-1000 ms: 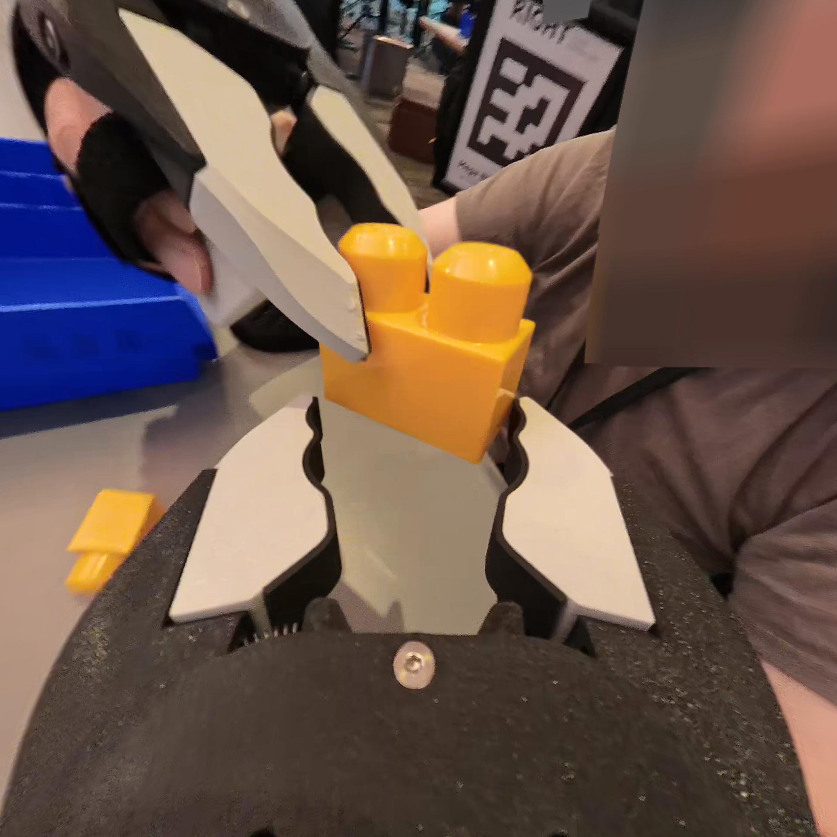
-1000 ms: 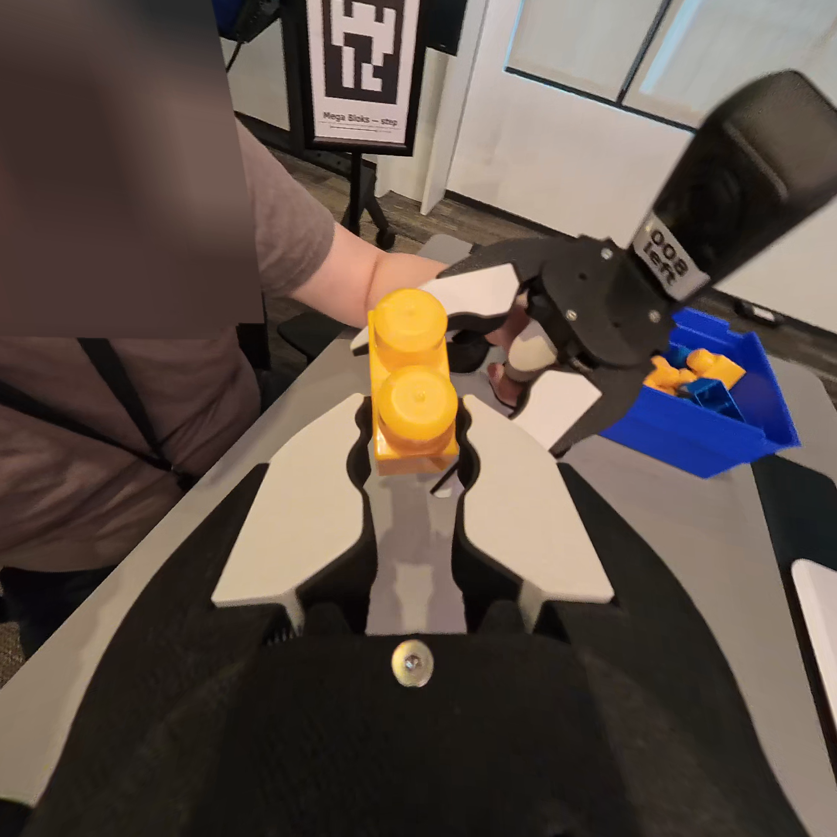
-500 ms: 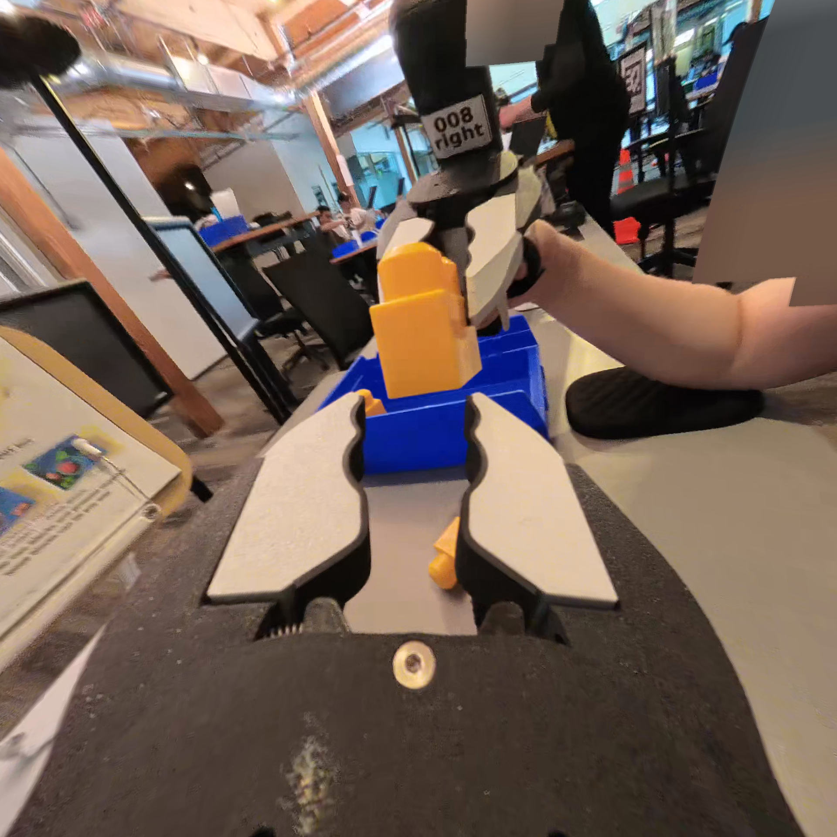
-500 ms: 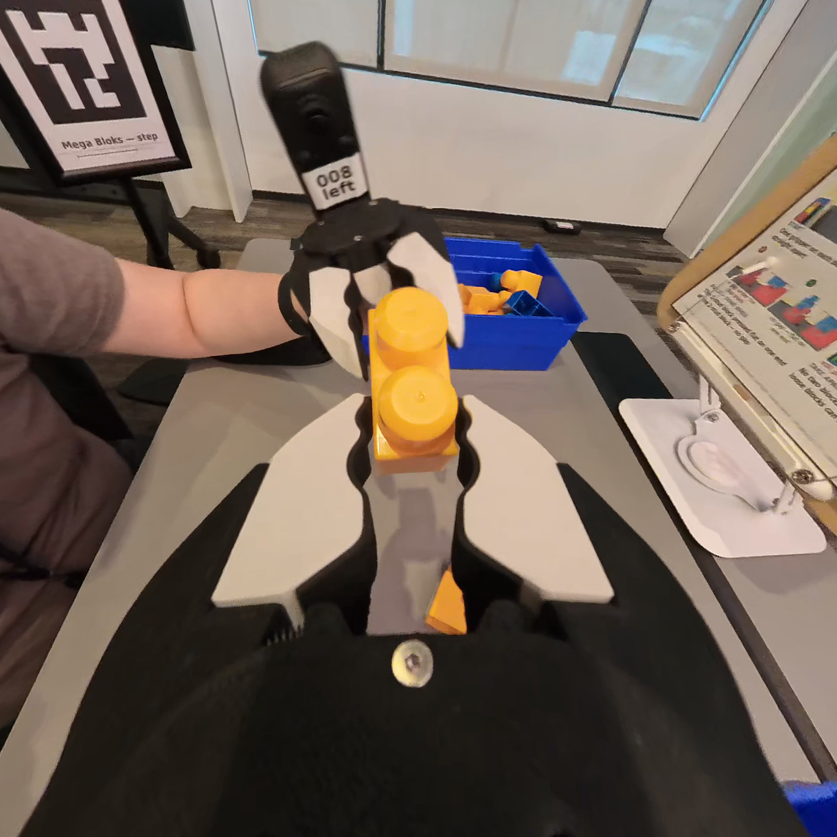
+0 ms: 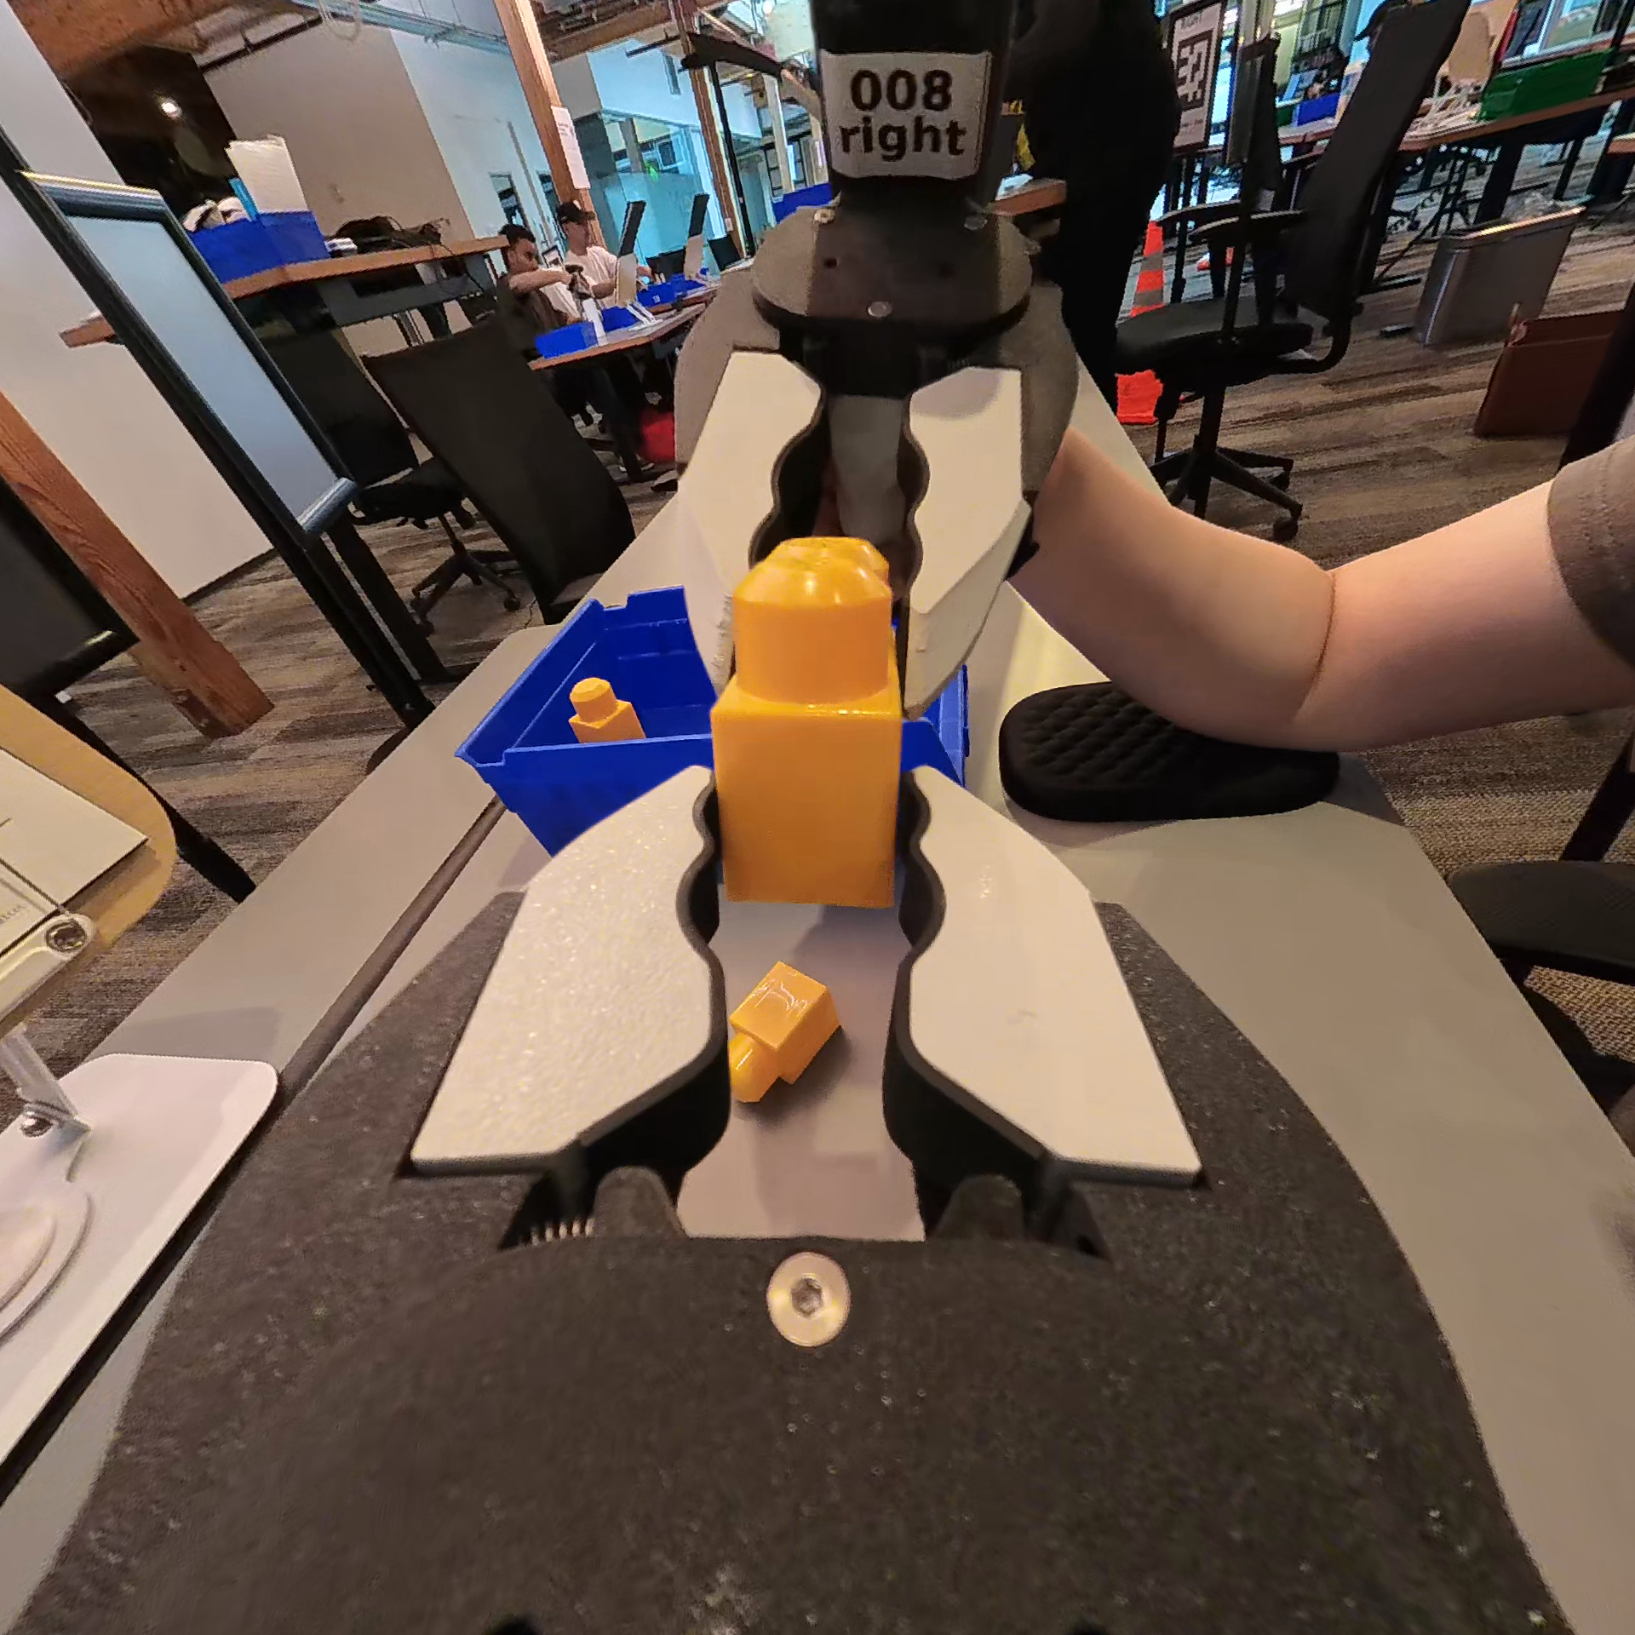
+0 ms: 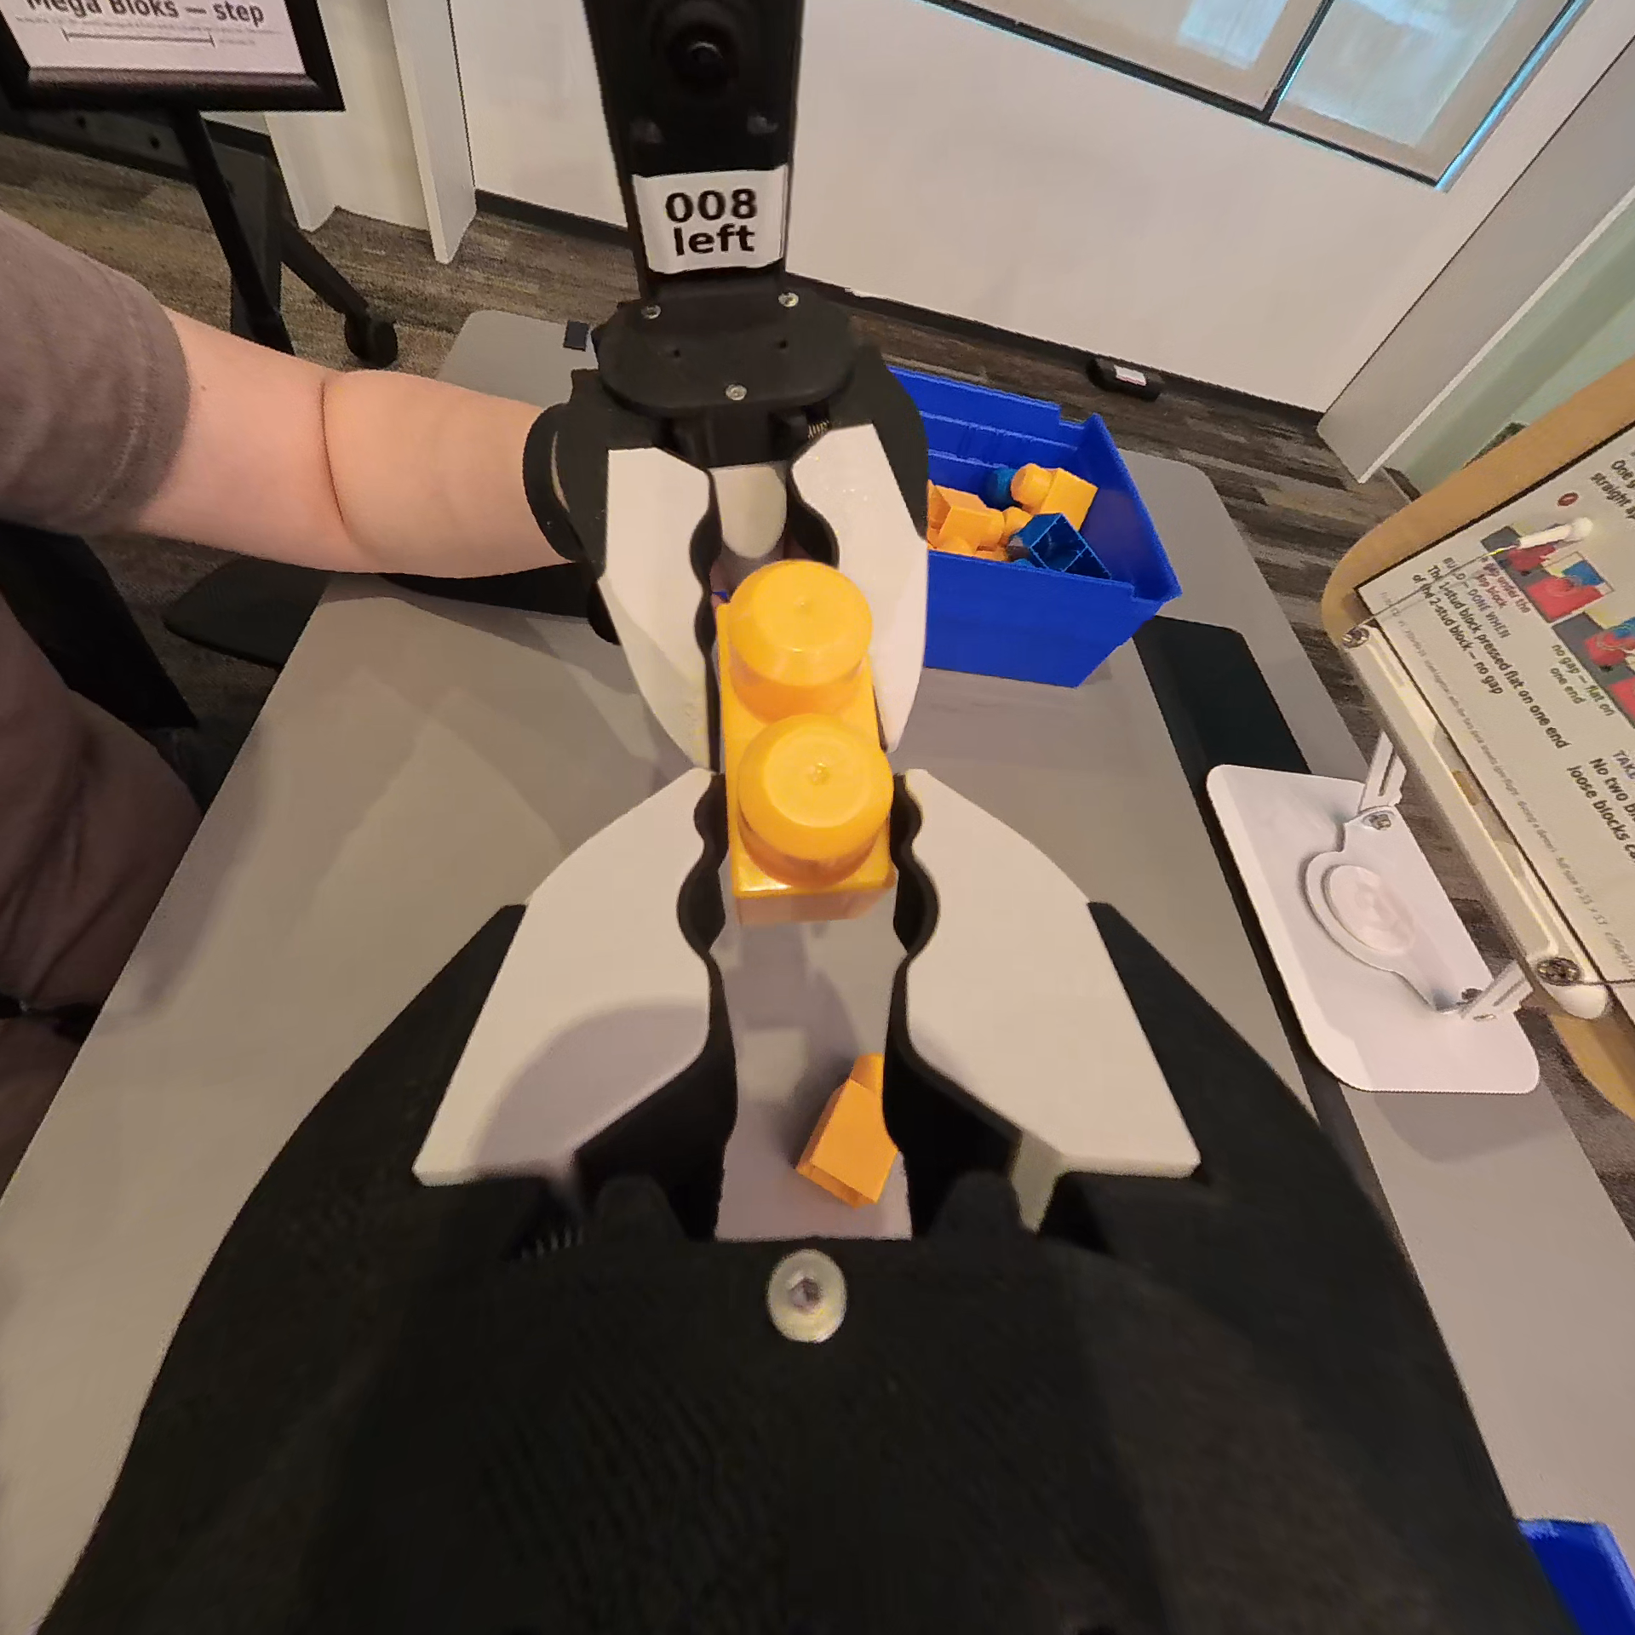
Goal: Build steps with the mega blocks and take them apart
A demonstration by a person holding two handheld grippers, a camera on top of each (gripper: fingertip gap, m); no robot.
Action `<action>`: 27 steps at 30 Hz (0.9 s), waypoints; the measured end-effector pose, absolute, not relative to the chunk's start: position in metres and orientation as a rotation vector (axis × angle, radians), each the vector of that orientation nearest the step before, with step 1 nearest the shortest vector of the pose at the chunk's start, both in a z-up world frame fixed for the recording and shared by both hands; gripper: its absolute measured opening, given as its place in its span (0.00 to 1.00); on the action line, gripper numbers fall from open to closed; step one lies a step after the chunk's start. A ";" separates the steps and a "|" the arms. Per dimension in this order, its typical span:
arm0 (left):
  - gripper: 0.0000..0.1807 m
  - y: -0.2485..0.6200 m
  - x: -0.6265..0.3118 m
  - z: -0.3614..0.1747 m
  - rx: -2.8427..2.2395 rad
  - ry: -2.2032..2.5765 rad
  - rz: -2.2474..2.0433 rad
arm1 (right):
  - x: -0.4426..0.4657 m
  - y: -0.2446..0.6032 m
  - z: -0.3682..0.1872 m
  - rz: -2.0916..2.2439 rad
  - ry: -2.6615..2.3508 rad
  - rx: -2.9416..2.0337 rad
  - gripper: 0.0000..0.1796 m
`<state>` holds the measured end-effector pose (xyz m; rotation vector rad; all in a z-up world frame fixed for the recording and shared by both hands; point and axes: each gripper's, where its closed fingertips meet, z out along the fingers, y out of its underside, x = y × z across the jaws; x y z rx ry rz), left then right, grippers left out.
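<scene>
A yellow two-stud block (image 5: 805, 796) is held in the air between both grippers, studs up. My left gripper (image 5: 809, 787) is shut on one end of it. My right gripper (image 6: 805, 787) is shut on the other end of the block (image 6: 809, 832). The two grippers face each other. The right gripper shows opposite in the left wrist view (image 5: 832, 646), and the left gripper shows opposite in the right wrist view (image 6: 796, 708). A small yellow one-stud block (image 5: 783, 1026) lies on its side on the grey table (image 5: 1239, 955) below; it also shows in the right wrist view (image 6: 849, 1141).
A blue bin (image 6: 1017, 637) holding several yellow and blue blocks stands at the table's far side; it also shows in the left wrist view (image 5: 610, 787). A white stand base (image 6: 1380, 929) and an instruction board (image 6: 1504, 672) are at one side. A black pad (image 5: 1150, 752) lies under the person's forearm. My two grippers' fingertips are within a few centimetres of each other.
My left gripper swung round to face the right gripper, narrowed from wide open and closed on the block's end. The right gripper kept its hold on the block throughout.
</scene>
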<state>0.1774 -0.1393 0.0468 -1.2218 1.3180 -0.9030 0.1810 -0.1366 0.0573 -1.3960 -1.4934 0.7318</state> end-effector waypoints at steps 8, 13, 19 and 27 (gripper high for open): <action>0.20 -0.139 0.179 0.042 -1.244 1.321 -0.908 | 0.178 -0.137 0.055 0.708 -1.501 -1.398 0.20; 0.21 -0.140 0.182 0.038 -1.246 1.334 -0.897 | 0.174 -0.139 0.053 0.713 -1.511 -1.395 0.20; 0.20 -0.142 0.183 0.040 -1.250 1.326 -0.933 | 0.174 -0.139 0.054 0.722 -1.508 -1.382 0.20; 0.20 -0.120 0.160 0.063 -1.252 1.205 -0.887 | 0.190 -0.125 0.083 0.698 -1.338 -1.313 0.29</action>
